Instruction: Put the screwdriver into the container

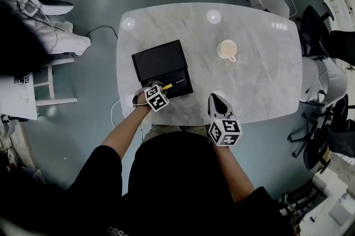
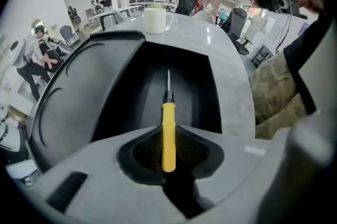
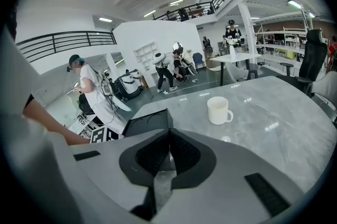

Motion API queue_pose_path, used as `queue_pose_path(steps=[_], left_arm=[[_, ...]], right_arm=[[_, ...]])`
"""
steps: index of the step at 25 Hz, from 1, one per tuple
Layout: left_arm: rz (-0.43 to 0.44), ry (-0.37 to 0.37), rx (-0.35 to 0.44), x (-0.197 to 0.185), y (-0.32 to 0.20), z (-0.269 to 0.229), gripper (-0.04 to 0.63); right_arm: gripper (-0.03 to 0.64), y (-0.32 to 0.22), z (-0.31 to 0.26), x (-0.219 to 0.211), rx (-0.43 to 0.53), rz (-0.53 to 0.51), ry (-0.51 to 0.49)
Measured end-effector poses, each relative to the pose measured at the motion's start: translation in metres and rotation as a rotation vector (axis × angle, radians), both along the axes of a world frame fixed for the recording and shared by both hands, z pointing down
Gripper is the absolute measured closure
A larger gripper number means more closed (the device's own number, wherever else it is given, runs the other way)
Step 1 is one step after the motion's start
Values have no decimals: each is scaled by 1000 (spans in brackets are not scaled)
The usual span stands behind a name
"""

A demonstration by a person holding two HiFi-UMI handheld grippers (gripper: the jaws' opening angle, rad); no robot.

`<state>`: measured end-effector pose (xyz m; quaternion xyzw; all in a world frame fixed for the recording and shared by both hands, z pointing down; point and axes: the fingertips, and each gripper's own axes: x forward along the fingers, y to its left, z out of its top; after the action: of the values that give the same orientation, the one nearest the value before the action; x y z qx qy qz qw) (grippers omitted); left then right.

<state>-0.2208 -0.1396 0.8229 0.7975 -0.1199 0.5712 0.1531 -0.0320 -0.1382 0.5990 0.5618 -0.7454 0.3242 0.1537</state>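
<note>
A screwdriver (image 2: 168, 136) with a yellow handle and thin metal shaft is clamped between my left gripper's (image 2: 168, 130) pads, its tip pointing forward over the long inner tray of the black container (image 2: 100, 107). In the head view the left gripper (image 1: 162, 88) sits at the front right corner of the container (image 1: 158, 63), with the screwdriver (image 1: 167, 85) poking out over the narrow compartment. My right gripper (image 1: 217, 100) rests near the table's front edge, to the right of the container, jaws together with nothing between them (image 3: 167, 136).
A white mug (image 1: 227, 50) stands on the grey marble table (image 1: 260, 79) to the right of the container, also in the right gripper view as mug (image 3: 218, 110). Office chairs stand off the table's right side. People stand in the room behind.
</note>
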Motion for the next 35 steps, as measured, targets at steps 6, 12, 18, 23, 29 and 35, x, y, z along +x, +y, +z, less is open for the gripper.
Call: queue_pose_path(steps=[6, 12, 18, 23, 29, 35], left_arm=[[-13, 4, 1, 3, -1, 0, 510], [-73, 26, -22, 6, -5, 2, 442], [-146, 107, 3, 7, -18, -22, 391], [-284, 220, 86, -4, -22, -68, 390], [-548, 439, 194, -4, -22, -132, 397], [-703, 680, 318, 12, 11, -223, 473]], right_arm=[[604, 0, 1, 5, -3, 5, -14], [604, 2, 2, 5, -10, 6, -24], [604, -1, -10, 1, 19, -13, -12], [604, 10, -27, -14, 46, -46, 18], [604, 51, -41, -28, 50, -50, 59], [604, 83, -61, -1, 59, -40, 53]])
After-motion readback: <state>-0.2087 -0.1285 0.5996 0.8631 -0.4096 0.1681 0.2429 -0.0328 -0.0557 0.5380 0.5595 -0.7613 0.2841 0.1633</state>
